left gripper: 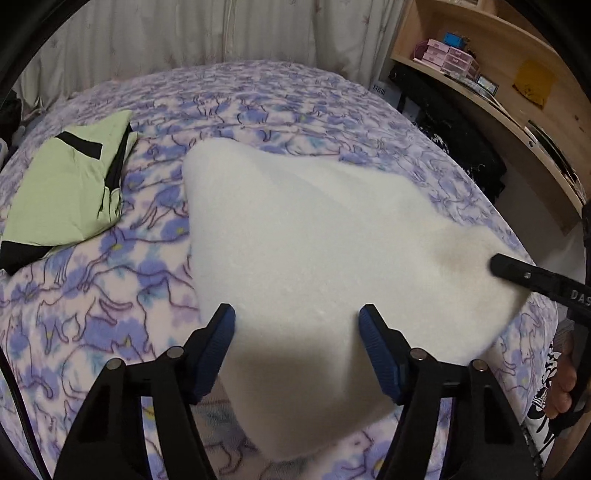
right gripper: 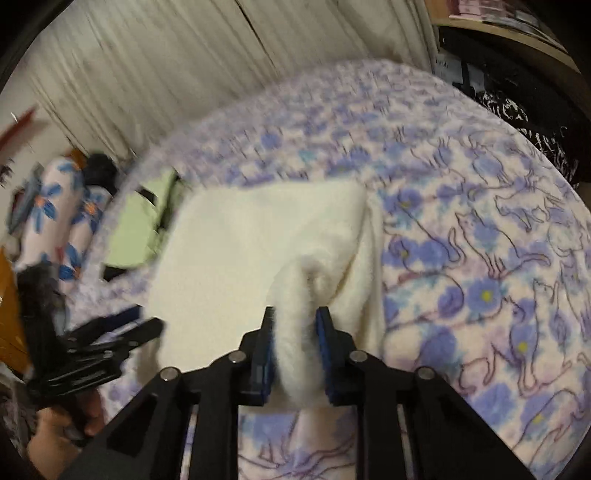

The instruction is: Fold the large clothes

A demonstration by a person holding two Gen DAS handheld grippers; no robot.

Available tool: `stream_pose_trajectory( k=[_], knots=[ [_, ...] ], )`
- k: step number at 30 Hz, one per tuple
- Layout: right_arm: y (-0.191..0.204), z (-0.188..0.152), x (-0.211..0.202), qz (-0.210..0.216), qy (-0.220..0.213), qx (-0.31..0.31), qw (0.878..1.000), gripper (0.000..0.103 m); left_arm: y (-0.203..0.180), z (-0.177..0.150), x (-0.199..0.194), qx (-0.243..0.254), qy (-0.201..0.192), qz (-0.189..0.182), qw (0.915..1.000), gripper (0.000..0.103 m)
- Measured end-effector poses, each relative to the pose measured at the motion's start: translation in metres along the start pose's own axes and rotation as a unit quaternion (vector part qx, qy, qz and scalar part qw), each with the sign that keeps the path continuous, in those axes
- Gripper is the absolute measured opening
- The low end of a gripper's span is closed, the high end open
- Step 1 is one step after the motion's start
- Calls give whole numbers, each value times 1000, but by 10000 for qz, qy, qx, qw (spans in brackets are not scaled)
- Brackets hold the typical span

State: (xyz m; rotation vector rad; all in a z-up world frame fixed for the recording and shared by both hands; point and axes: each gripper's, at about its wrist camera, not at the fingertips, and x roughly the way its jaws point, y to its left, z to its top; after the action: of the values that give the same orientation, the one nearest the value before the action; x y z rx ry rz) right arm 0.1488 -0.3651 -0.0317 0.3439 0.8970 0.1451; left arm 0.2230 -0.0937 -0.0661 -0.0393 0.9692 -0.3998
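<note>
A white fluffy garment [left gripper: 314, 240] lies partly folded on the bed; it also shows in the right wrist view [right gripper: 236, 266]. My left gripper [left gripper: 297, 321] is open, its blue pads on either side of the garment's near edge, holding nothing. My right gripper [right gripper: 293, 317] is shut on a bunched fold of the white garment at its right side. The right gripper also shows in the left wrist view [left gripper: 517, 273] at the garment's right corner. The left gripper shows in the right wrist view [right gripper: 122, 328] at the lower left.
A folded green and black garment [left gripper: 70, 184] lies at the left of the bed [left gripper: 110, 302], which has a purple cat-print blanket. Curtains [left gripper: 184, 33] hang behind. A wooden shelf unit [left gripper: 498, 74] with boxes stands at right. Floral pillows [right gripper: 62, 221] lie beyond the bed's left edge.
</note>
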Motion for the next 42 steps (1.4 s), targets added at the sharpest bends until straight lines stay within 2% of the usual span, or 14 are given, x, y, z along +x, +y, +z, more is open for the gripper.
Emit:
stream_pose_trajectory(
  k=[4,8,13,16,22,23,26,27,30,34,36,38,39,42],
  knots=[
    [-39,-33,44,-229,472,417,9978,13,0,-13,10,85,-40,196,9998,66],
    [-43,-51,54,-281,312,454,9981,14,-3,-31,18,274,-161,441,9985,67],
    [-28,-38,42,-570,437,244,9971,23,0,-31,12,185,-87,358,9992,71],
    [-18,-27,21,-653,144,36,9978,35,4,-24,4,113,75,202,9997,73],
    [23,4,19,-551,-224,-724,9956,38,16,4,-7,-188,-213,-188,9994,75],
    [29,10,28,-481,-167,-797,9955,38,18,11,-5,-250,-235,-198,9992,72],
    [45,28,60,-268,78,-882,9957,38,21,33,12,-340,-146,-483,9981,39],
    [51,35,74,-151,192,-861,9960,38,22,40,20,-356,-102,-554,9978,33],
    [57,55,110,34,409,-862,9954,38,18,58,38,-243,-166,-516,9982,33],
    [43,71,147,-870,445,-1034,9898,38,20,73,64,-64,21,-300,9995,32],
    [21,79,148,-1187,343,-930,9880,36,26,76,73,-76,137,-335,9993,24],
    [7,85,144,-1216,344,-833,9885,26,30,79,76,-65,168,-370,9992,20],
    [1,87,141,-1248,342,-806,9883,16,33,80,76,-91,181,-415,9989,19],
    [-5,86,133,-1181,347,-741,9896,13,38,83,77,-179,211,-515,9983,18]
  ],
)
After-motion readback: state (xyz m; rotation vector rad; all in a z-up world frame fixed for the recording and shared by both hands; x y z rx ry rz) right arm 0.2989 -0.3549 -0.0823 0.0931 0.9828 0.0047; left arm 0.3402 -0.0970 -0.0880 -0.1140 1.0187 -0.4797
